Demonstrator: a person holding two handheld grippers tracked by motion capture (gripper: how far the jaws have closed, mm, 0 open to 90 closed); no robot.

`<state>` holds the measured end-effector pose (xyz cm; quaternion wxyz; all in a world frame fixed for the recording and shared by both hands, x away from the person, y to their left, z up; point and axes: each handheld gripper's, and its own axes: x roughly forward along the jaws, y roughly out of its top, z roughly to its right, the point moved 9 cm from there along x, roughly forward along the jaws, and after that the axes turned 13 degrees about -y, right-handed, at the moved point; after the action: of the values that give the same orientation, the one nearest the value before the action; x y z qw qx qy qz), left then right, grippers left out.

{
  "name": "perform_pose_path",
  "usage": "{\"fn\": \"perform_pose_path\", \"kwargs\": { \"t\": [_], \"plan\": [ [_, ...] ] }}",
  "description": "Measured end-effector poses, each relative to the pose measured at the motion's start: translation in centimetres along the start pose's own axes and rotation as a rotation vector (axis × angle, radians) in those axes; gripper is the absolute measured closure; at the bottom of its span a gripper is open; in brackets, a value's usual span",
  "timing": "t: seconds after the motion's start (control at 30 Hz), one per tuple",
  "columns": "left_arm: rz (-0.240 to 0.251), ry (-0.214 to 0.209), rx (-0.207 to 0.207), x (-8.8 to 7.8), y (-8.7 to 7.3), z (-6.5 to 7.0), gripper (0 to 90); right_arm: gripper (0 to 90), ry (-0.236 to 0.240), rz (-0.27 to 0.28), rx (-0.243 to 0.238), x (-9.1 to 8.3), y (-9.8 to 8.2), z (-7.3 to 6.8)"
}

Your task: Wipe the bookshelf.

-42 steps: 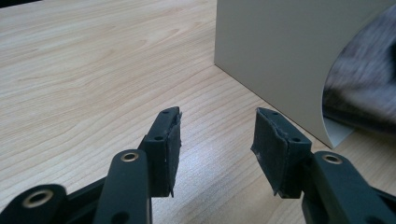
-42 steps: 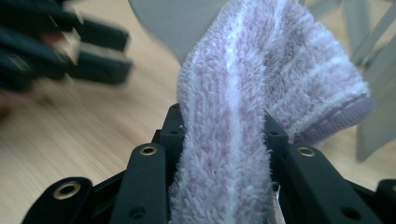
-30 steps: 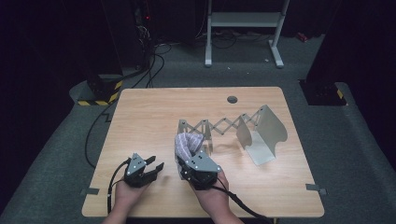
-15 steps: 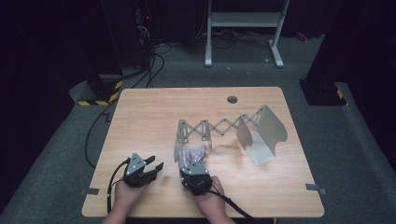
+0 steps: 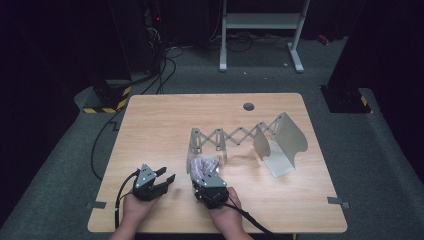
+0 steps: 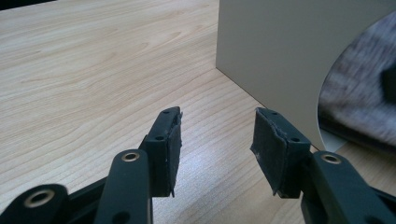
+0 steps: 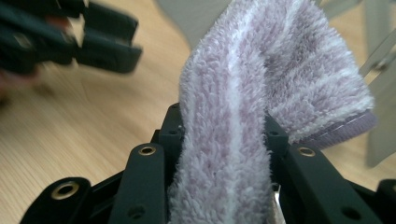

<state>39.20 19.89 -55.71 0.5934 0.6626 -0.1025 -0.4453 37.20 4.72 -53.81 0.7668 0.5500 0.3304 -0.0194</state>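
A folded lilac towel point(image 7: 261, 93) is found clamped between the jaws of the right gripper point(image 5: 210, 186), held low over the near part of the table point(image 5: 160, 125), just in front of the near end plate of the extendable metal rack point(image 5: 235, 137). The pads are seen pressing into the pile, so the grip is judged secure. The left gripper point(image 6: 217, 140) is observed with jaws parted and nothing between them, resting just to the left of the towel. Pick-up is judged complete; placement is not yet done. The rack is seen stretched open with no towel in it, so delivery, presumably into the rack, is considered outstanding.
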Motion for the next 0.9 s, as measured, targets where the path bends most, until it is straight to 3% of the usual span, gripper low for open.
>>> {"fn": "perform_pose_path", "kwargs": {
  "t": [0.17,0.33,0.5,0.7,0.9],
  "plan": [
    [0.001,0.001,0.0,-0.1,0.0,0.0,51.7,63.5,-0.001,0.044,-0.008,-1.0,1.6,0.4],
    [0.001,0.003,-0.004,-0.1,0.0,-0.1,51.7,63.5,-0.007,0.123,-0.013,-3.3,4.8,0.7],
    [-0.003,0.002,0.0,0.0,-0.1,-0.1,51.7,63.6,-0.01,0.164,-0.024,-4.6,6.0,0.6],
    [-0.007,0.002,-0.004,0.0,-0.1,-0.1,51.7,63.6,-0.02,0.145,-0.059,-4.0,4.9,0.0],
    [-0.011,-0.003,-0.013,0.2,-0.3,-0.1,51.7,63.7,-0.018,0.082,-0.081,-2.4,2.6,-0.7]
  ]
}}
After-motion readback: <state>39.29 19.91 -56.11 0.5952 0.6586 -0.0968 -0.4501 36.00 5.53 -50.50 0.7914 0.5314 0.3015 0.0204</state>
